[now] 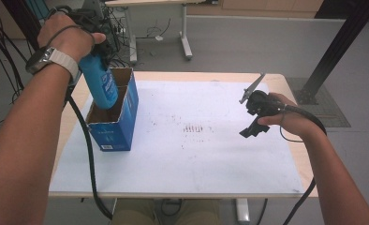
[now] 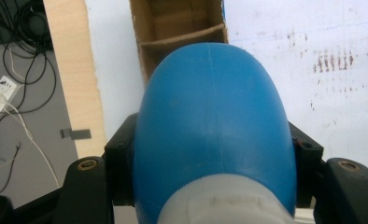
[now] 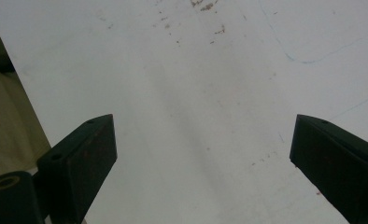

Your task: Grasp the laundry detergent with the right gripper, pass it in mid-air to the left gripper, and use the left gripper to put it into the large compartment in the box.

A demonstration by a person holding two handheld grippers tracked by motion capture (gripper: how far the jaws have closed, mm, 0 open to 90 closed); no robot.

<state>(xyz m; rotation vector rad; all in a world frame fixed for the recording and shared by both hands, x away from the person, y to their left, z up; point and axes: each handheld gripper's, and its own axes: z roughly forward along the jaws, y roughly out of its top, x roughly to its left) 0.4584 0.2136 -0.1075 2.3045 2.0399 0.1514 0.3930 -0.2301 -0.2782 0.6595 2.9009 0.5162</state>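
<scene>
Gripping one blue bottle (image 1: 99,80), left gripper (image 1: 91,28) fingers clamped, above one box (image 1: 113,112); right gripper (image 3: 201,154) fingers wide, empty.

Desk (image 1: 285,84) carries a sheet (image 1: 196,154) over most of its top, bare desk edge showing at left, far and right sides. Box (image 1: 114,129) stands on the sheet's left part, near the left edge, open top up, 1 divider (image 2: 182,39) across it making 2 compartments. Bottle (image 1: 99,82) hangs tilted over the box, its lower end dipping into the box opening at the near compartment, clamped in the left tool (image 1: 91,28) above it. Right tool (image 1: 254,117) sits over the sheet's right part, well apart from the box, nothing between its jaws. Another desk's legs (image 1: 185,37) stand on the floor behind.
</scene>
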